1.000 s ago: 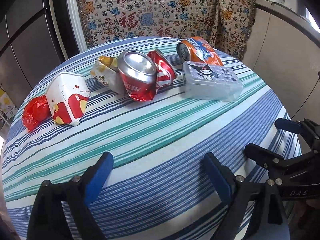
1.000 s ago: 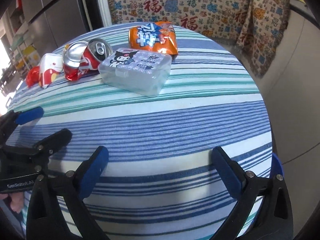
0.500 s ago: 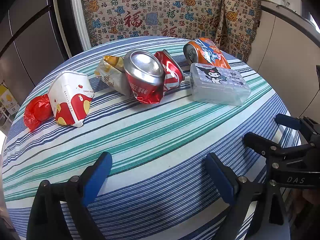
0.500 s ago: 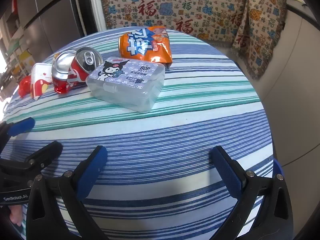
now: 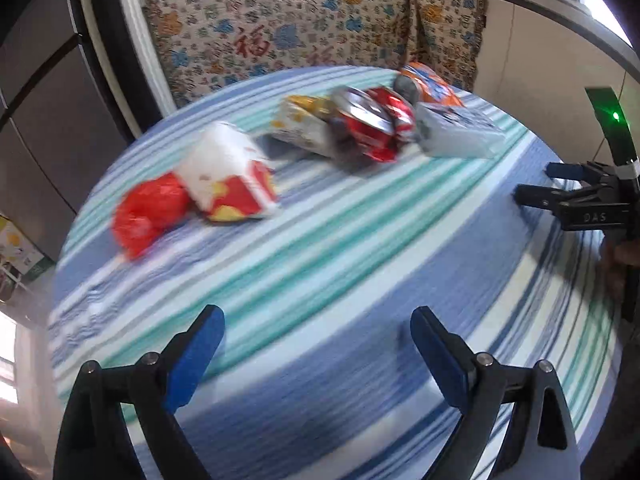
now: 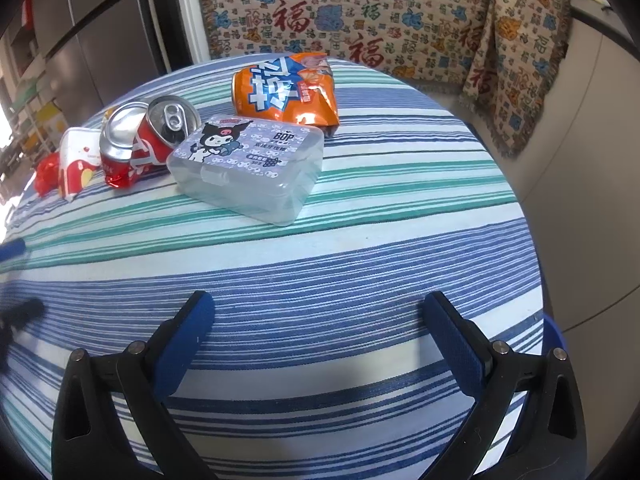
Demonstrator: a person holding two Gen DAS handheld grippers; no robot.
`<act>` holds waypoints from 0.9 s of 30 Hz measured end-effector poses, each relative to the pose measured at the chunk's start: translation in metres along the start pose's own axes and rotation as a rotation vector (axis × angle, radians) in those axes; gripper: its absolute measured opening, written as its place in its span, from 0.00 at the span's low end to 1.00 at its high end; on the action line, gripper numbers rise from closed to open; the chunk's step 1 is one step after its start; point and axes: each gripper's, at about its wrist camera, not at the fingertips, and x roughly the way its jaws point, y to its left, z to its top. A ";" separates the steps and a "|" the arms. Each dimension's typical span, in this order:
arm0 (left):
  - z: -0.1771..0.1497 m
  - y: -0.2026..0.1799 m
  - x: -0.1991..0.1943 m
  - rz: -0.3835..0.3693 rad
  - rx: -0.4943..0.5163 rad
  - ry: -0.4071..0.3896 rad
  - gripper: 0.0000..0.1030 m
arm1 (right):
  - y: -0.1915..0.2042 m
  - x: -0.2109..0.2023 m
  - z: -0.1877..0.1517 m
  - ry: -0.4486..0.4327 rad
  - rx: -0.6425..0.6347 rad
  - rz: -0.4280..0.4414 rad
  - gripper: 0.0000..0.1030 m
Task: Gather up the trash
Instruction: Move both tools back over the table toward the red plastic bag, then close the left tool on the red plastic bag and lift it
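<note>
Blur across my left-wrist view, so detail is soft. My left gripper point(image 5: 318, 332) hangs above the near part of the round striped table point(image 5: 360, 264), its blue-padded fingers point(image 5: 196, 354) spread wide with nothing between them. Trash lies in a ragged row along the far side: a red crumpled wrapper point(image 5: 150, 214) at the left end, touching a white, red and yellow carton point(image 5: 228, 174); then a gap, then a gold and white wrapper point(image 5: 304, 126) pressed against a crushed red can point(image 5: 368, 126); behind these an orange can point(image 5: 430, 86) and, at the right end, a clear plastic box point(image 5: 456, 132). My right gripper point(image 5: 540, 184) shows at the right edge over the table's rim, with part of my hand point(image 5: 616, 264) below it. From the right-wrist view, sharp: my right gripper point(image 6: 320, 322) also stands wide apart over bare cloth, empty, well short of the trash. The clear plastic box point(image 6: 248, 168), with a cartoon sticker on its lid, lies nearest, ahead and slightly left. The orange can point(image 6: 286, 88), crushed, lies just behind it, touching or nearly so; I cannot tell which. The crushed red can point(image 6: 140, 136) sits against the box's left side, its open top facing me, then the carton point(image 6: 76, 158) and the red crumpled wrapper point(image 6: 46, 172) further left. A patterned cloth point(image 6: 360, 20) hangs behind the table.
</note>
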 end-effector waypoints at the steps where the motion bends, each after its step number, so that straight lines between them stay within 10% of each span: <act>1: 0.003 0.020 -0.005 0.010 -0.014 -0.016 0.94 | 0.000 0.000 0.000 0.000 0.000 0.000 1.00; 7: 0.038 0.125 0.011 -0.079 -0.116 -0.042 0.93 | 0.000 0.000 0.000 0.000 0.000 0.001 1.00; 18: 0.059 0.112 0.061 -0.103 0.065 -0.020 0.90 | -0.001 0.000 0.000 0.000 -0.002 0.002 1.00; 20: 0.059 0.115 0.064 -0.139 0.033 -0.018 0.46 | -0.001 0.000 0.000 0.000 -0.002 0.002 1.00; 27: 0.040 0.122 0.040 -0.087 -0.195 0.014 0.42 | -0.001 0.000 0.000 0.000 -0.002 0.002 1.00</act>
